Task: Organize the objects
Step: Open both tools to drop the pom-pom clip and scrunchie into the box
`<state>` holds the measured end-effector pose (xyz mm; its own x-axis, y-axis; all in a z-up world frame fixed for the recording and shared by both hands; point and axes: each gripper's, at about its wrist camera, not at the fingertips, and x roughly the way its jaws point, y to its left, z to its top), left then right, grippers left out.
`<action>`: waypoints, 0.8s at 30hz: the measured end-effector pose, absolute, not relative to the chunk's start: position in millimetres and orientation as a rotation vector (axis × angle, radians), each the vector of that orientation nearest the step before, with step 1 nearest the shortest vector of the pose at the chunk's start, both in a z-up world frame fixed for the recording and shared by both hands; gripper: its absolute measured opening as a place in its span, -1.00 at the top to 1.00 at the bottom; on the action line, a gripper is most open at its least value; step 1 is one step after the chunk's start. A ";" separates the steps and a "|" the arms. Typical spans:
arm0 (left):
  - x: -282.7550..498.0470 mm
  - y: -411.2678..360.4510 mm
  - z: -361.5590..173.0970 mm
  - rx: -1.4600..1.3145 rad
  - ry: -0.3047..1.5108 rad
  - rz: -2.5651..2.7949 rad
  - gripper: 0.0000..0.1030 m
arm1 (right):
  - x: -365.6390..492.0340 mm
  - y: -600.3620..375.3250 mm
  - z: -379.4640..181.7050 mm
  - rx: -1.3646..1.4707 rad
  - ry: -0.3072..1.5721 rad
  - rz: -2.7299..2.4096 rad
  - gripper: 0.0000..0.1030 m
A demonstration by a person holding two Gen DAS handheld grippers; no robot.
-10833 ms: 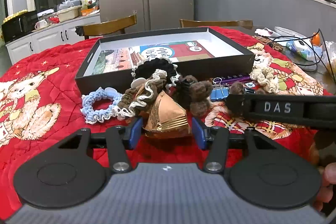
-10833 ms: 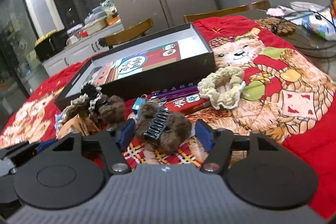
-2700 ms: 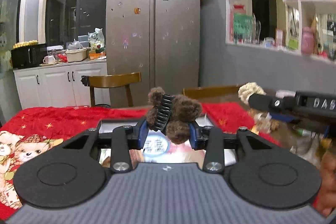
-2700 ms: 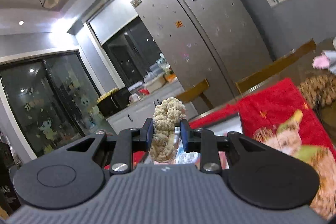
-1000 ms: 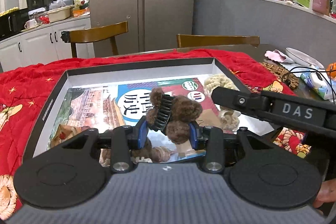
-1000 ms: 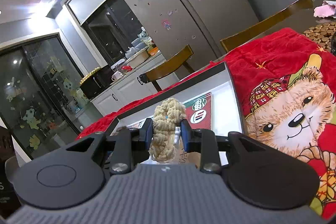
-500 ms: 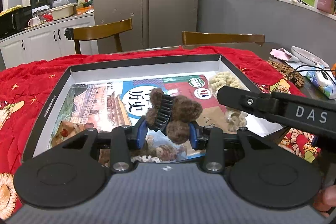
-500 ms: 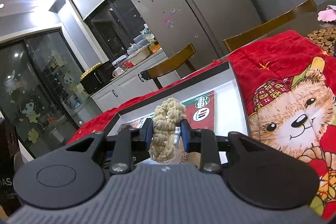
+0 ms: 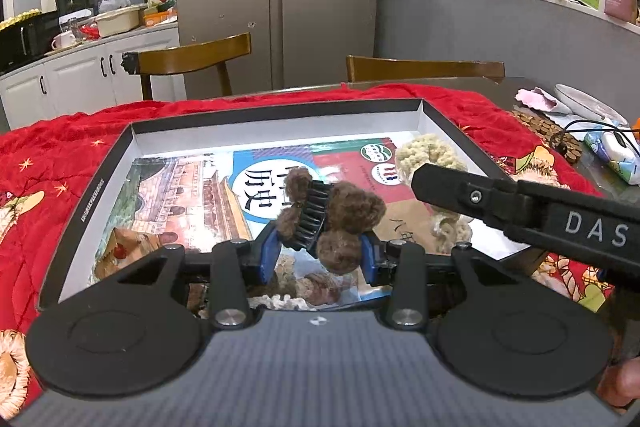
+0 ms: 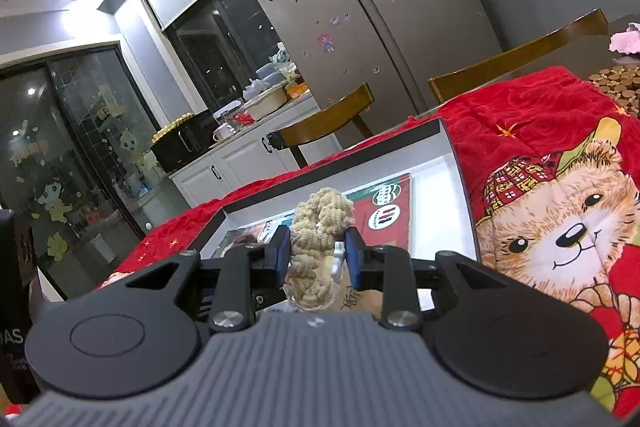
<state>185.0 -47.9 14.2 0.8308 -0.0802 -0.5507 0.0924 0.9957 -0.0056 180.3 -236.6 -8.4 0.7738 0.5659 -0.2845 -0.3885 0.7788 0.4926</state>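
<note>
My left gripper (image 9: 318,255) is shut on a brown fuzzy hair claw clip (image 9: 340,215) and holds it over the near part of the black box (image 9: 104,183). A printed booklet (image 9: 192,187) lies in the white bottom of the box. My right gripper (image 10: 318,255) is shut on a cream knitted scrunchie (image 10: 316,227) over the box's right side (image 10: 460,163). In the left wrist view the scrunchie (image 9: 424,153) hangs at the tip of the right gripper's black finger (image 9: 480,195). Other fuzzy hair pieces (image 9: 308,283) lie in the box under my left gripper.
A red bear-print blanket (image 10: 560,227) covers the table. Two wooden chairs (image 9: 192,59) stand behind it. At the far right lie a bead mat (image 9: 540,127), a cable (image 9: 580,125) and a tissue pack (image 9: 616,155).
Since the oldest frames both grippers took items from the pile in front of the box, lifted them, and came down over the box. Over the last second neither has visibly moved.
</note>
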 end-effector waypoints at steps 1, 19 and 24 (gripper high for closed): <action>185.3 -47.5 14.1 0.018 0.586 -0.094 0.11 | 180.4 -236.3 -8.5 0.424 0.440 0.535 0.35; 180.4 -47.4 33.4 0.043 0.568 -0.103 -0.40 | 174.4 -245.9 4.1 0.466 0.404 0.541 -0.55; 176.3 -39.7 47.0 -0.009 0.566 -0.127 -0.40 | 167.3 -253.6 18.6 0.474 0.382 0.490 -0.74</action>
